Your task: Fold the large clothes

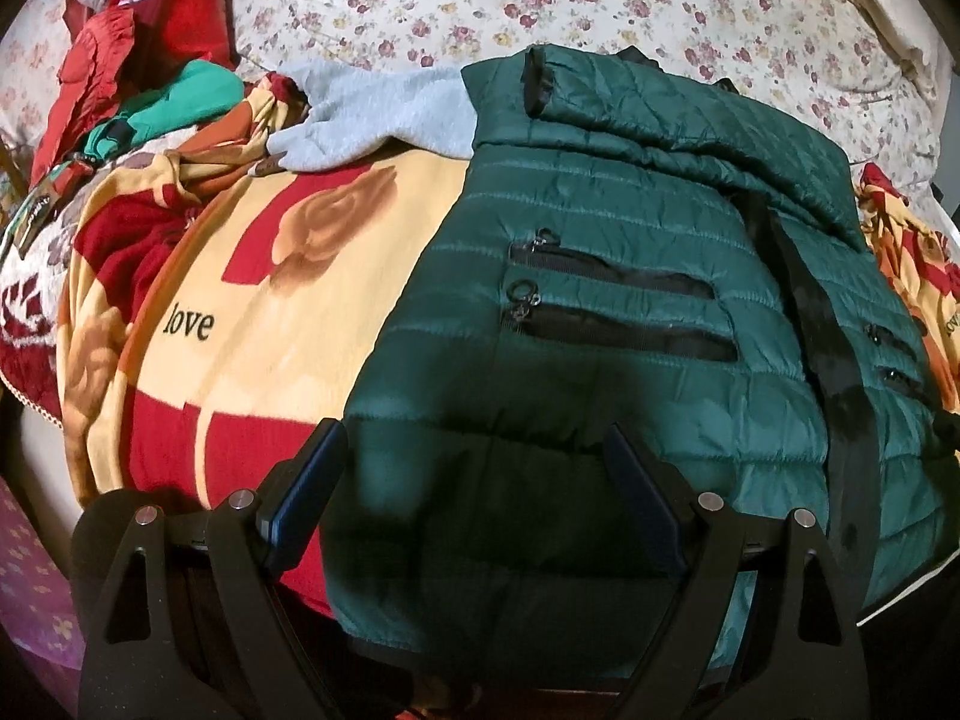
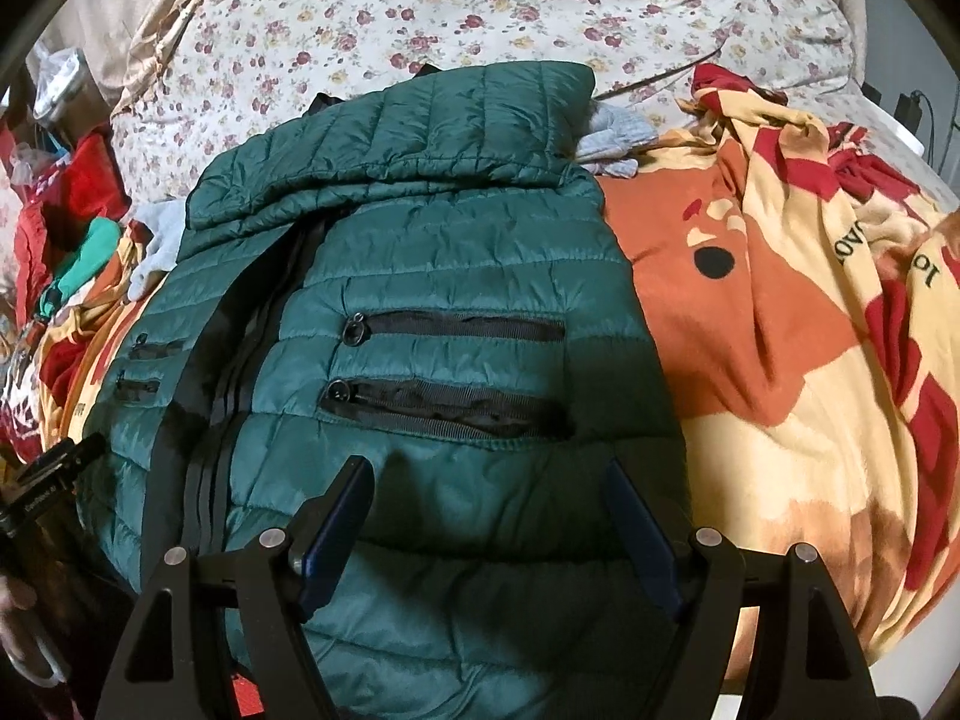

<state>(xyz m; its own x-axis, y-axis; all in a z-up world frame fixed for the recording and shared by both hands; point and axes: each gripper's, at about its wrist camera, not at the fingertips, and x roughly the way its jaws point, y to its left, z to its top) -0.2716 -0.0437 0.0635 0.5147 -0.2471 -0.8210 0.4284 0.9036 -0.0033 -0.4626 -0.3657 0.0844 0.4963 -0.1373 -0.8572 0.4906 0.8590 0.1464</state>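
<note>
Hovering over green jacket [image 2: 432, 276], both fingers apart; hem edge prob. unobstructed.

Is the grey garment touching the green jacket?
Touching. The left wrist view shows the grey garment running under the green jacket edge, no gap.

Quilted jacket [image 1: 630, 312] dark green, black zips and black centre strip. Blanket [image 1: 252, 300] under it cream with red blocks, tan-orange roses, black "love" lettering. Far bedsheet [image 1: 540, 6] white, small dark-red flowers. Grey garment [image 1: 384, 114] far left of jacket. Left heap: red garment [image 1: 102, 72], teal-green garment [image 1: 180, 99].
</note>
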